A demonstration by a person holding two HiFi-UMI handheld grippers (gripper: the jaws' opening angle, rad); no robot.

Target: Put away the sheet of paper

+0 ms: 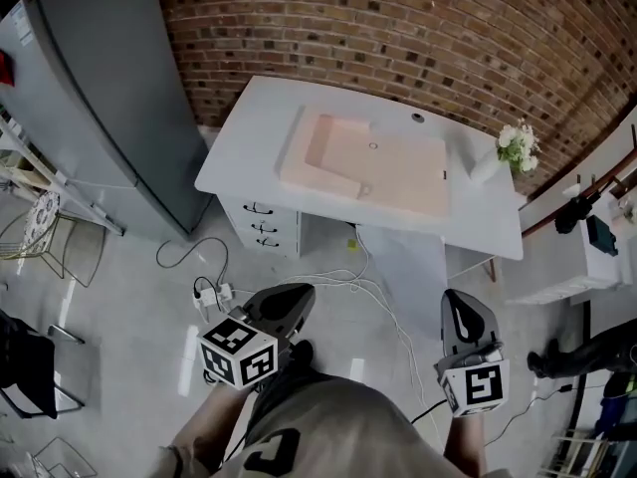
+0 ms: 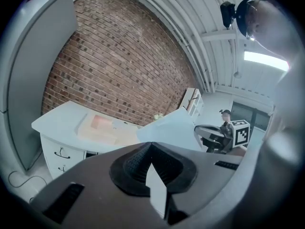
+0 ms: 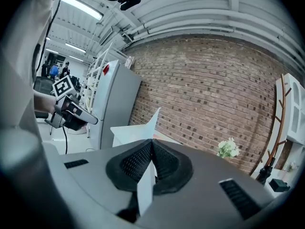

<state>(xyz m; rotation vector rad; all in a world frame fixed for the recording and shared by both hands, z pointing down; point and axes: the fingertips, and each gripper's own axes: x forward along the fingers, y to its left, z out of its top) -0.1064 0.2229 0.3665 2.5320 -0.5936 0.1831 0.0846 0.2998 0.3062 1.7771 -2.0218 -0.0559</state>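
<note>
**Left gripper** (image 2: pixel 151 147): the jaws are closed on one edge of the sheet of paper (image 2: pixel 172 127). A thin white sliver of the sheet is seen edge-on between the ribbed black pads (image 2: pixel 133 163).

**Right gripper** (image 3: pixel 152 144): the jaws are likewise clamped on the sheet, at its other side, so the sheet is held in the air between the two grippers.

**Sheet:** it is shown as a thin, plain leaf of pale bluish white. In the right gripper view one corner is seen raised to a sharp point. The sheet is held in front of the white desk (image 1: pixel 249 137), well apart from the desk's front edge and touching it nowhere.

**Surroundings:** a pale pink mat (image 1: pixel 393 162) is laid on the desk. A small bunch of white flowers (image 1: pixel 518 147) is set at the desk's right end, as seen in the head view. A grey cabinet (image 1: pixel 109 98) is placed to the left of the desk, and a brick wall (image 1: pixel 398 28) is seen behind the desk.
</note>
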